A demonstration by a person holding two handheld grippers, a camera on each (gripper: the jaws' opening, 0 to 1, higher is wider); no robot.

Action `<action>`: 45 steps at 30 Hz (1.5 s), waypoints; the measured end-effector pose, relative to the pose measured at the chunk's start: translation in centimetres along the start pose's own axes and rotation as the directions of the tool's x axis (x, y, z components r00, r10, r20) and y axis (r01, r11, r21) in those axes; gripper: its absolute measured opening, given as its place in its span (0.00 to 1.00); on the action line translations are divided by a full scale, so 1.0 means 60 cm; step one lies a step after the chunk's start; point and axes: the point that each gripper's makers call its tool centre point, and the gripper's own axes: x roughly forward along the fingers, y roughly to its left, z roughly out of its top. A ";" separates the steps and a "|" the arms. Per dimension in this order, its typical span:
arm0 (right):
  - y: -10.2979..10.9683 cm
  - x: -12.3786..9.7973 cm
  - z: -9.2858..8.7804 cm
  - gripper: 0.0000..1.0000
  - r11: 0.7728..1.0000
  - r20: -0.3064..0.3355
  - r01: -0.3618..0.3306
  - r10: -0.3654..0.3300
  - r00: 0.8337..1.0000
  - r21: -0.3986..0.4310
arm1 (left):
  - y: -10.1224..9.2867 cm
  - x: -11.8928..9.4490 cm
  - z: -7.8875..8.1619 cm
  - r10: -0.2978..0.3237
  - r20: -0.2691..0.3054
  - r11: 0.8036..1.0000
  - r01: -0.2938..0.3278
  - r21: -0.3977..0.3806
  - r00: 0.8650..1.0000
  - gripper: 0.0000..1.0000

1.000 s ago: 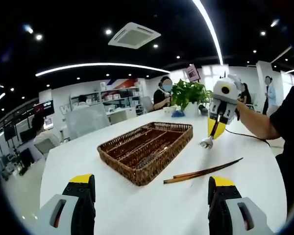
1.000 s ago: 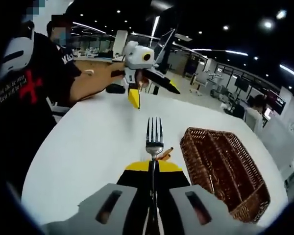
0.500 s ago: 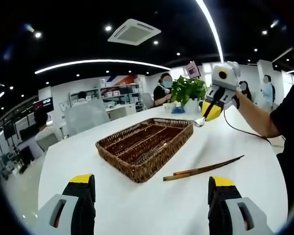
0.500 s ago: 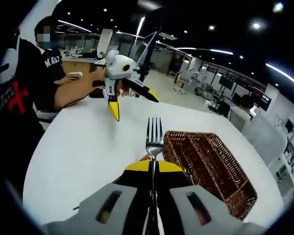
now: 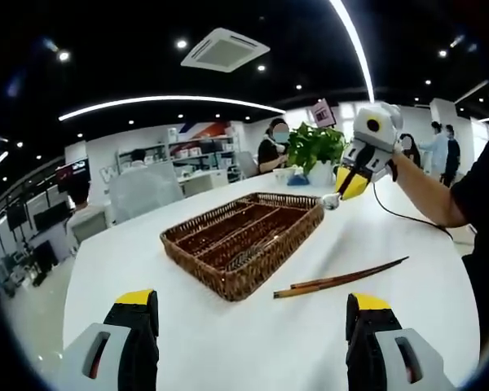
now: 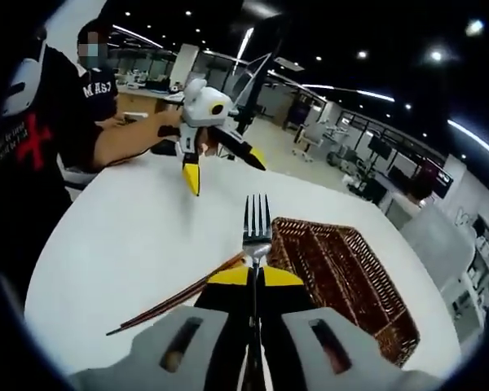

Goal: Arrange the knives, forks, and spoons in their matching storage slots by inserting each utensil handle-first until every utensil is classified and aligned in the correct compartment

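A brown wicker tray (image 5: 202, 262) with long slots stands on the white table (image 5: 228, 342); some metal pieces (image 5: 251, 256) lie in one slot. My left gripper (image 5: 251, 300) is open and low in front of it, holding nothing. My right gripper (image 5: 352, 181) hovers by the tray's far right corner, shut on a silver fork (image 5: 330, 201). In the right gripper view the fork (image 6: 256, 226) sticks up, tines out, from my shut right gripper (image 6: 255, 275), with the tray (image 6: 350, 281) just to its right. The left gripper (image 6: 204, 122) hangs open beyond it.
A pair of brown chopsticks (image 5: 342, 278) lies on the table right of the tray, also seen as chopsticks (image 6: 175, 299) left of my right jaws. A potted plant (image 5: 316, 153) stands at the table's far edge. A person's arm (image 6: 126, 138) and dark shirt (image 6: 33, 147) are at the left.
My right gripper has lifted the fork from above the table by the chopsticks up to the tray's far right corner. The left gripper has stayed open and nearly still.
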 end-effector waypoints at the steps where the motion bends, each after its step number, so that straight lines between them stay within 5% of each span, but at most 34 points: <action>1: 0.000 0.002 -0.001 0.00 1.000 -0.004 -0.003 0.003 1.000 -0.006 | 0.000 0.000 0.000 0.000 0.000 1.000 0.000 0.000 1.000 1.00; 13: -0.023 0.031 -0.018 0.00 1.000 -0.062 -0.011 0.009 0.998 -0.026 | 0.001 0.006 -0.006 0.010 -0.019 1.000 -0.010 0.004 1.000 1.00; 38: -0.092 0.059 -0.015 0.00 0.995 -0.037 0.000 -0.004 0.999 -0.098 | 0.006 -0.002 0.010 0.019 0.017 0.999 -0.018 -0.035 1.000 1.00; 45: -0.103 0.081 -0.012 0.00 0.993 -0.043 -0.045 0.040 0.998 -0.113 | 0.004 0.003 0.006 0.020 0.005 0.999 -0.019 -0.036 1.000 1.00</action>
